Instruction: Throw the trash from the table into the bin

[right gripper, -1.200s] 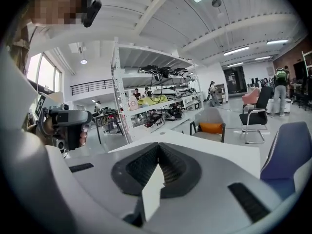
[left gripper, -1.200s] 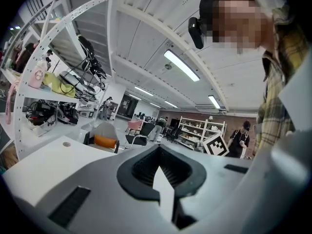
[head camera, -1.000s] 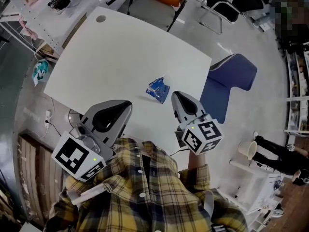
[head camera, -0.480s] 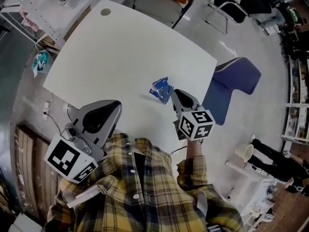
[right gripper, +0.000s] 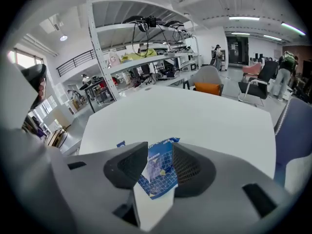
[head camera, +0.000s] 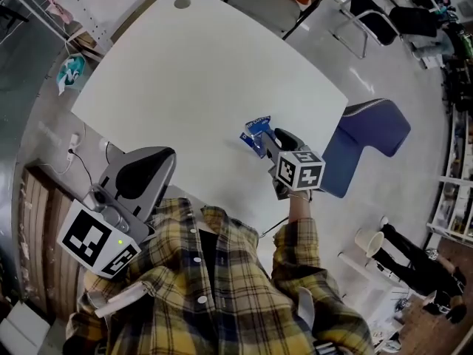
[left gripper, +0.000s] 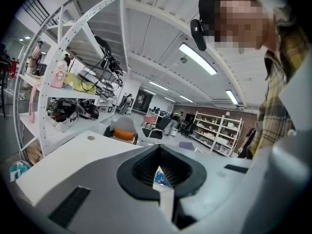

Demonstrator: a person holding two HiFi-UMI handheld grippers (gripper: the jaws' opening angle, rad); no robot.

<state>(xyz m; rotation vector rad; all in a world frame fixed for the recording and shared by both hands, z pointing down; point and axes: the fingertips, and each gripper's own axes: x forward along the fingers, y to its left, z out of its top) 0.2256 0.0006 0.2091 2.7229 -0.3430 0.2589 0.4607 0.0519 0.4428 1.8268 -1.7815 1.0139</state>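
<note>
While the wearer of a yellow plaid shirt [head camera: 214,294] stands at the near edge of a white table [head camera: 199,72], the right gripper [head camera: 281,140] reaches over the tabletop to a crumpled blue wrapper [head camera: 255,132] lying close to the table's right edge. In the right gripper view the jaws of that gripper [right gripper: 158,152] stand spread on either side of the wrapper [right gripper: 158,172], which fills the gap between the two dark ribbed pads and shows a pale grid print on its blue face; whether the pads press on it cannot be told. The tabletop [right gripper: 195,111] stretches out white and bare beyond it. The left gripper [head camera: 151,165] is held back at the person's left side, over the table's near edge and well apart from the wrapper. In the left gripper view its jaws [left gripper: 158,165] are pressed together with nothing held, leaving only a narrow slit through which a sliver of the blue wrapper [left gripper: 161,179] shows on the table [left gripper: 73,155] ahead. A white shelving rack [left gripper: 83,82] loaded with cables and boxes rises beyond the table, and a chair with an orange cushion [right gripper: 207,84] stands at the far side.
</note>
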